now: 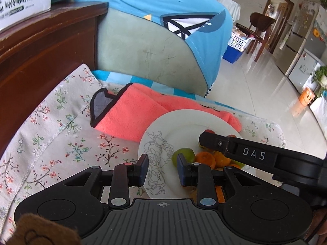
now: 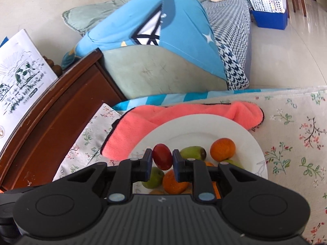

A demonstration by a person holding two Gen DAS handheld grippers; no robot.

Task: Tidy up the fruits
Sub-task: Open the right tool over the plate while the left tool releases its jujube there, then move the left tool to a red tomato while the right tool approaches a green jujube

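Observation:
A white plate (image 1: 163, 120) (image 2: 194, 120) lies on a floral cloth and carries several fruits. Among them are a green fruit (image 1: 184, 155) (image 2: 193, 152) and oranges (image 1: 205, 159) (image 2: 222, 149). My right gripper (image 2: 162, 161) is shut on a small dark red fruit (image 2: 162, 156) and holds it just above the plate's fruits. In the left wrist view the same gripper (image 1: 203, 140) reaches in from the right over the plate. My left gripper (image 1: 162, 169) hovers over the plate's near left part, its jaws a little apart with nothing between them.
A pink towel (image 1: 130, 114) (image 2: 184, 114) lies behind the plate, partly under its rim. A dark wooden cabinet (image 1: 40, 61) with a white carton (image 2: 18, 75) on top stands at the left. A green cushion under blue cloth (image 1: 143, 47) rises behind. Tiled floor (image 1: 265, 94) drops off at right.

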